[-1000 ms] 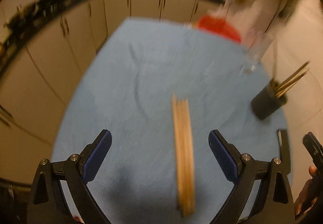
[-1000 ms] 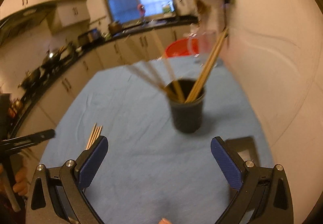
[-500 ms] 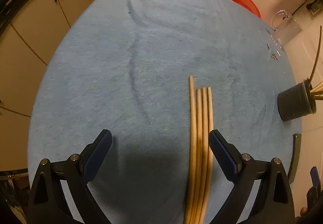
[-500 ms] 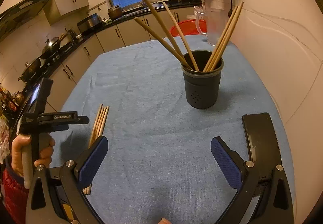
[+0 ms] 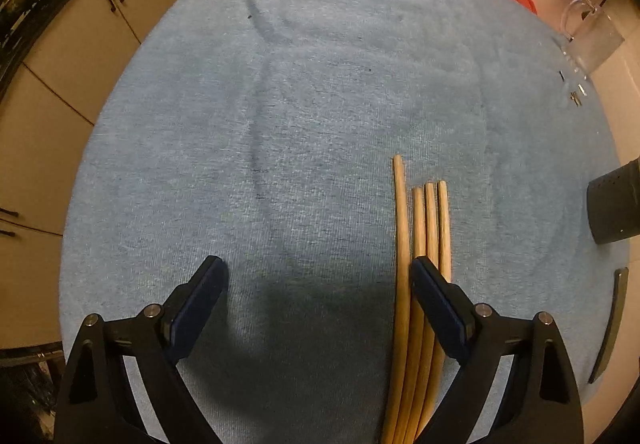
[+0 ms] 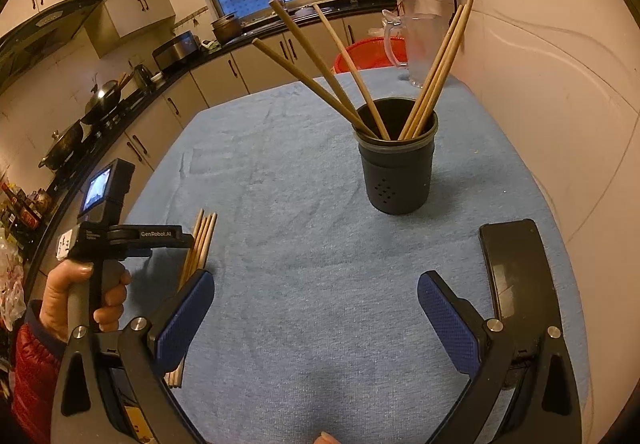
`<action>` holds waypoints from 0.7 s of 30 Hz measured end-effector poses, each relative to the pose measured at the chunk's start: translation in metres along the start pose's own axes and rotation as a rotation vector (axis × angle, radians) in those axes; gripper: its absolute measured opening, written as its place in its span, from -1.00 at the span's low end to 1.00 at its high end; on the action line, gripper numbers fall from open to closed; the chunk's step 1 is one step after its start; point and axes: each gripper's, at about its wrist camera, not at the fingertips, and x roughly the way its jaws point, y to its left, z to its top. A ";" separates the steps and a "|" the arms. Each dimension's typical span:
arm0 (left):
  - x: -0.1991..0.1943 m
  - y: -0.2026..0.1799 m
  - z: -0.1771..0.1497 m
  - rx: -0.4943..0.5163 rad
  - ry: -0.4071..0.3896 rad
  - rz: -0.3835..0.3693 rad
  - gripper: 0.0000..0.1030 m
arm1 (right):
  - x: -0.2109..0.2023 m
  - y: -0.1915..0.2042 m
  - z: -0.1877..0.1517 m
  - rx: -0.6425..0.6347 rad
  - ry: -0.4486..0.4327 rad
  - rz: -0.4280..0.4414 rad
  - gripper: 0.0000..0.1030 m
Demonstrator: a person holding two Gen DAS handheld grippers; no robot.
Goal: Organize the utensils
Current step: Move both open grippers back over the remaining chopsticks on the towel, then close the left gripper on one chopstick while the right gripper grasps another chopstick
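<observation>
Several loose wooden chopsticks (image 5: 420, 228) lie side by side on the blue cloth. They also show in the right wrist view (image 6: 202, 240). My left gripper (image 5: 318, 286) is open and low over the cloth, its right finger over the bundle. It shows from outside in the right wrist view (image 6: 160, 238). A dark utensil cup (image 6: 395, 163) stands upright holding several chopsticks (image 6: 436, 71); its edge shows in the left wrist view (image 5: 612, 207). My right gripper (image 6: 316, 302) is open and empty, short of the cup.
A black phone (image 6: 516, 276) lies on the cloth at right of my right gripper. A red basket (image 6: 370, 53) and a clear glass jug (image 6: 416, 43) stand at the table's far end. Kitchen counters run along the left; a wall stands at right.
My left gripper has dropped lower and moved right, so its right finger now overlaps the chopstick bundle. My right gripper has steadied, facing the cup.
</observation>
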 end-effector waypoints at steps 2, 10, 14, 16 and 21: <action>0.004 -0.005 0.002 0.023 -0.001 0.031 0.75 | -0.001 0.001 -0.001 -0.001 0.000 0.000 1.00; -0.007 -0.001 -0.007 0.059 -0.014 0.051 0.32 | -0.001 0.004 0.000 -0.018 -0.002 0.004 1.00; -0.013 0.006 -0.016 0.060 -0.008 0.044 -0.26 | 0.001 0.010 -0.001 -0.027 0.005 0.010 1.00; -0.015 0.007 -0.019 0.061 -0.007 0.043 -0.43 | 0.003 0.014 -0.001 -0.036 0.011 0.014 1.00; -0.019 0.010 -0.027 0.059 -0.012 0.036 -0.79 | 0.004 0.026 -0.003 -0.065 0.016 0.021 1.00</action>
